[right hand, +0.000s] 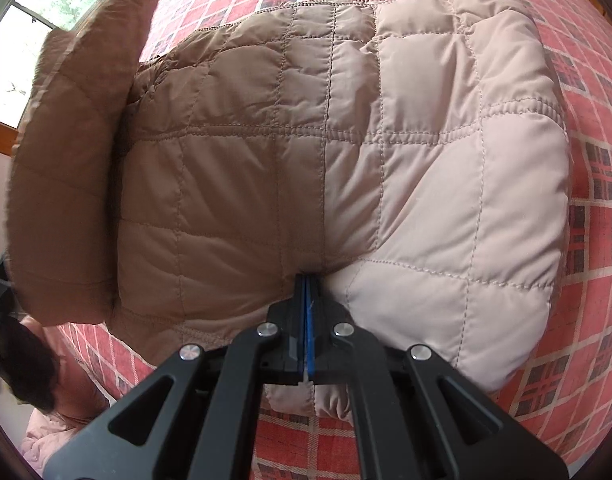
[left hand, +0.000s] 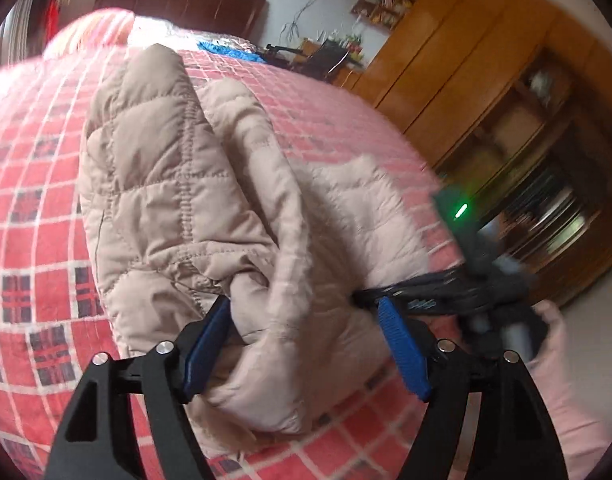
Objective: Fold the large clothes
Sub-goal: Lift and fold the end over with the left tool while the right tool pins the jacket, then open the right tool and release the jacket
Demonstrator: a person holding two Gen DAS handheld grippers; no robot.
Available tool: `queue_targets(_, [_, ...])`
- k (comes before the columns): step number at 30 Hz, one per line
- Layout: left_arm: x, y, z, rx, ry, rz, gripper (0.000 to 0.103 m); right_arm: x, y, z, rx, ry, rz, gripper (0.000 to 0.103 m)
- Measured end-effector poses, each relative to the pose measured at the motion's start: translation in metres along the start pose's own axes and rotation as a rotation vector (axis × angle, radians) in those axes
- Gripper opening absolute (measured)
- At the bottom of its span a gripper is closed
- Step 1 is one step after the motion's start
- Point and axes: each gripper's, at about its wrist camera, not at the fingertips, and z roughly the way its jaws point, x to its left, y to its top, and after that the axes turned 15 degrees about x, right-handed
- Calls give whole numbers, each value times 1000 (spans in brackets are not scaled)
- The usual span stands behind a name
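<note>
1. On the near edge of the bed (right hand: 598,92), the quilted beige jacket (right hand: 346,152) lies bundled on the red plaid cover, its long axis running away from that edge toward the far side.
2. The right gripper (right hand: 308,280) is nearer and engaged: its blue pads are pressed together on a fold of the jacket at the near hem.
3. The left gripper (left hand: 306,344) stands with jaws apart, straddling a bunched lump of the jacket (left hand: 177,184) without pinching it.
4. Any next fold likely turns on the left closing here.
5. Hidden: the sleeves, collar, and layers underneath; the right gripper is motion-blurred in the left view.
</note>
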Motion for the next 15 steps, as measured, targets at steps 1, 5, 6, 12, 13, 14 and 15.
queue_targets(1, [12, 0, -15, -25, -64, -29, 74, 0, 0, 0, 0, -1, -1, 0])
queue_targets(5, [63, -1, -47, -105, -91, -146, 59, 1, 1, -1, 3, -12, 0, 0])
queue_targets(6, [72, -1, -43, -83, -96, -166, 57, 4, 1, 0, 3, -17, 0, 0])
queue_targets(12, [79, 0, 2, 34, -152, -169, 43, 9, -1, -2, 0, -30, 6, 0])
queue_targets(13, [73, 2, 10, 53, -146, -154, 42, 9, -1, -3, 1, -30, 8, 0])
queue_targets(14, [66, 5, 19, 75, -138, -136, 39, 9, -2, -3, 2, -31, 9, 0])
queue_targets(15, [63, 10, 27, 92, -124, -121, 38, 9, -1, -2, 4, -32, 10, 0])
